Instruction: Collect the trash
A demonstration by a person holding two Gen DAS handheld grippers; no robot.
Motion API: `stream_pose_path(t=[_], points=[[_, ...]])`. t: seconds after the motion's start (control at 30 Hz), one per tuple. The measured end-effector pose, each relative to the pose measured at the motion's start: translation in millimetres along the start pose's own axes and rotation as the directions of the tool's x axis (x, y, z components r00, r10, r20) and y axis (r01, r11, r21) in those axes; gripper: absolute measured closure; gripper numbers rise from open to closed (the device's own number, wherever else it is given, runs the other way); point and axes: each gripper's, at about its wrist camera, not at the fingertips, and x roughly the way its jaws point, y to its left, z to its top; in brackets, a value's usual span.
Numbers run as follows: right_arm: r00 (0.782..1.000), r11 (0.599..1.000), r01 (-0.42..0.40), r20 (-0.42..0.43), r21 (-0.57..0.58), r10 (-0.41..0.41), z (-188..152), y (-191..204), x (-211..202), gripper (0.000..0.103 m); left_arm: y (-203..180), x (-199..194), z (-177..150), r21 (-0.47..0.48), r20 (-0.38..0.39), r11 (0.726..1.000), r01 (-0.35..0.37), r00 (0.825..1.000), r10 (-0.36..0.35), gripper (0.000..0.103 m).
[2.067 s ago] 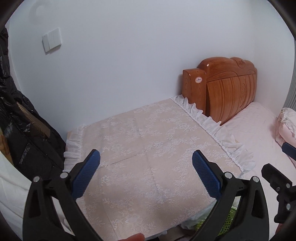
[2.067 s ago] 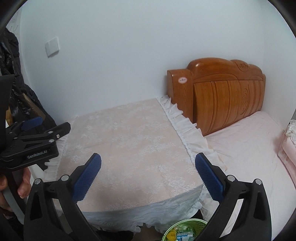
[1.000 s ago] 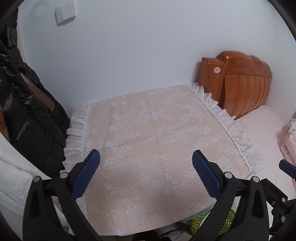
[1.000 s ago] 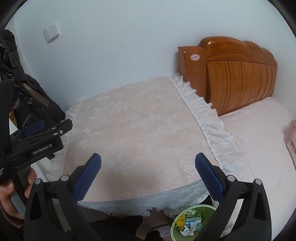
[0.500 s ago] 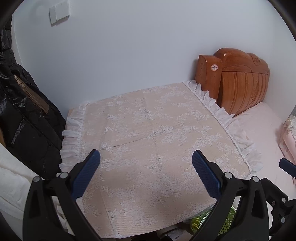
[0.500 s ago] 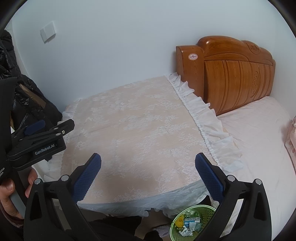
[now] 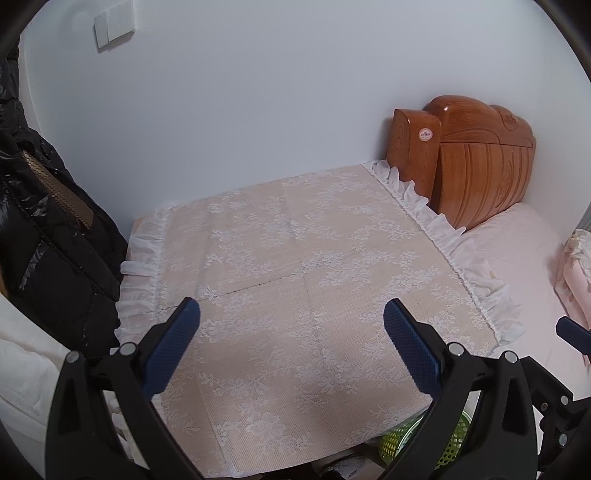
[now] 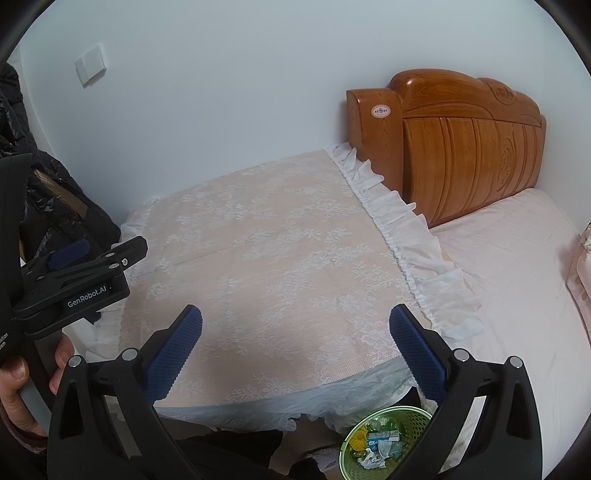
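Note:
A green mesh trash basket (image 8: 384, 439) stands on the floor below the table's front edge, holding wrappers and paper scraps; part of it shows in the left wrist view (image 7: 402, 441). My left gripper (image 7: 291, 332) is open and empty, held above the lace-covered table (image 7: 295, 266). My right gripper (image 8: 295, 338) is open and empty above the table's front part (image 8: 266, 258). The left gripper's body shows at the left of the right wrist view (image 8: 74, 273). No trash lies on the tablecloth.
A wooden headboard (image 8: 461, 147) and pink bed (image 8: 517, 277) lie to the right. A black jacket (image 7: 44, 236) hangs at the left. A white wall with a switch (image 7: 114, 26) is behind the table.
Both grippers stayed open and empty. The views shifted slightly over the table; the basket shows a little more fully in the right wrist view than 2 s ago.

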Motion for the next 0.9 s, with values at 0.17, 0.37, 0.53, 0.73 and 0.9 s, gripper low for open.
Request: stream_pose_path(t=[0.17,0.37,0.53,0.73,0.9], points=[[1.000,1.000,0.003,0.000,-0.001,-0.003,-0.6,0.5,0.1,0.002,1.0,0.6,0.3,-0.001,-0.001,1.000,0.002,1.000,-0.002,0.008],[1.000,1.000,0.002,0.001,-0.004,-0.001,-0.8,-0.1,-0.5,0.002,2.2,0.6,1.0,0.000,0.002,1.000,0.006,1.000,-0.006,0.008],[1.000,1.000,0.005,0.001,-0.003,-0.005,-1.1,1.0,0.1,0.002,2.7,0.6,1.2,0.001,0.001,1.000,0.007,1.000,-0.007,0.008],[1.000,1.000,0.006,0.000,-0.001,-0.006,-1.8,1.3,-0.2,0.002,2.6,0.4,1.0,0.000,0.002,1.000,0.007,1.000,-0.007,0.008],[1.000,1.000,0.007,-0.001,0.000,-0.007,-1.8,1.2,0.2,0.002,2.9,0.2,0.6,0.001,0.002,1.000,0.006,1.000,-0.006,0.008]])
